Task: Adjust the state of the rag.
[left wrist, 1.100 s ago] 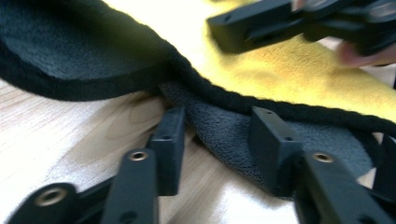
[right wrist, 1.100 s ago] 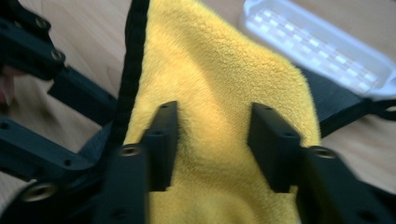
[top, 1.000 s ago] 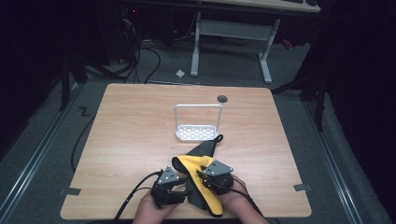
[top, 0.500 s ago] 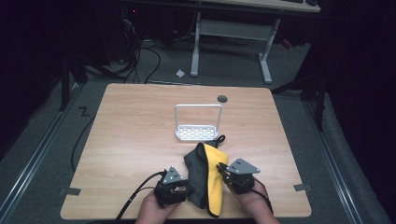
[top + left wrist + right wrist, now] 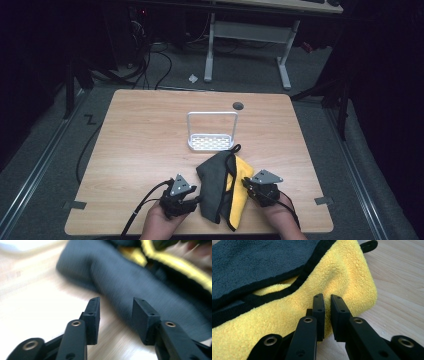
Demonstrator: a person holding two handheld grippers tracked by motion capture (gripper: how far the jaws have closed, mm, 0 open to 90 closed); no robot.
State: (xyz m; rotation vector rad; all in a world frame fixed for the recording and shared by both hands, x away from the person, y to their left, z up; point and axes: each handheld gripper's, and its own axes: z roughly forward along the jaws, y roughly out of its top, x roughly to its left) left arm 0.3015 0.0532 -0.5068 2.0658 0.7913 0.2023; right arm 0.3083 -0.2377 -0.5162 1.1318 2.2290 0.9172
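Observation:
A cloth [image 5: 216, 184], dark grey on one side and yellow on the other, lies rumpled near the table's front edge. My left gripper [image 5: 192, 200] is just to its left with its jaws open; in the left gripper view [image 5: 116, 302] the grey side of the cloth [image 5: 140, 282] lies ahead of the jaws, with nothing between them. My right gripper [image 5: 246, 184] is at the cloth's right edge. In the right gripper view [image 5: 327, 300] its jaws stand a thin slit apart, shut on the yellow side of the cloth [image 5: 337, 272].
A small white rack [image 5: 212, 134] with a perforated base and a wire hoop stands on the wooden table [image 5: 140, 145] behind the cloth. A round cable hole [image 5: 238, 105] lies near the back edge. Cables trail off the table's front left.
The grippers have drawn apart: the right one went right with the yellow edge and the left one came off the cloth to the left. The cloth, bunched up between them before, now lies wider.

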